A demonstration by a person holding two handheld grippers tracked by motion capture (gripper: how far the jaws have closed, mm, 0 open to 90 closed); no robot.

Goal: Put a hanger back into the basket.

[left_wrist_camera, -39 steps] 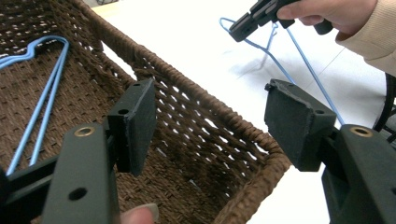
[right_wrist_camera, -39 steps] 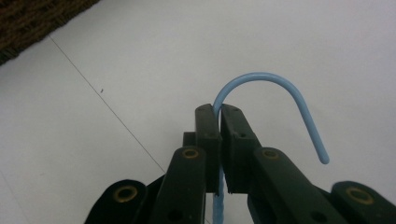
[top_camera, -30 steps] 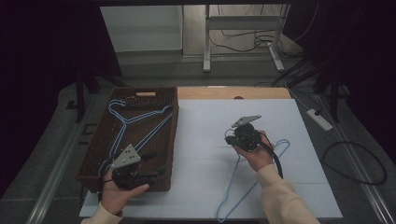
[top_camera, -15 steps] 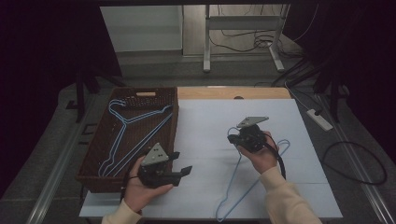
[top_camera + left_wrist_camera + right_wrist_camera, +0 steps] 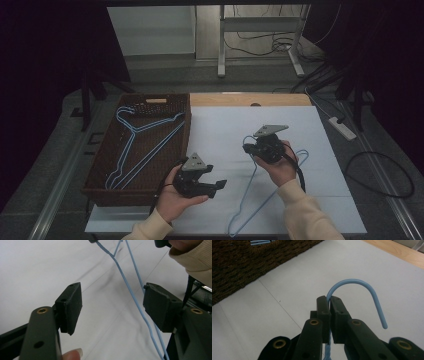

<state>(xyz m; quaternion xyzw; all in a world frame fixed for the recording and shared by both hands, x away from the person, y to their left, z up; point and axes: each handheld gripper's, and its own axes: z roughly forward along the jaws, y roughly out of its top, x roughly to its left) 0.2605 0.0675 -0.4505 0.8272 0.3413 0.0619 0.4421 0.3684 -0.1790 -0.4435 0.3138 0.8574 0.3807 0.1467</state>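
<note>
Moving rightward off the basket (image 5: pixel 100 170), the left gripper (image 5: pixel 212 184) is holding its jaws wide and empty, now nearing the blue hanger (image 5: pixel 260 200), whose long axis is slanting near-left to far-right; the right gripper (image 5: pixel 329 315) is pinching its neck below the hook.

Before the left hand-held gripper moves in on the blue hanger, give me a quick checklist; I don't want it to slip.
1. Right hand-held gripper shut on the blue hanger at its hook: ok.
2. Left hand-held gripper jaws open: ok.
3. Hanger wire between left pads: runs near the right one; touching, cannot tell.
4. Basket has room, with hangers lying flat: ok.
5. Hanger free of the sheet: cannot tell.
</note>
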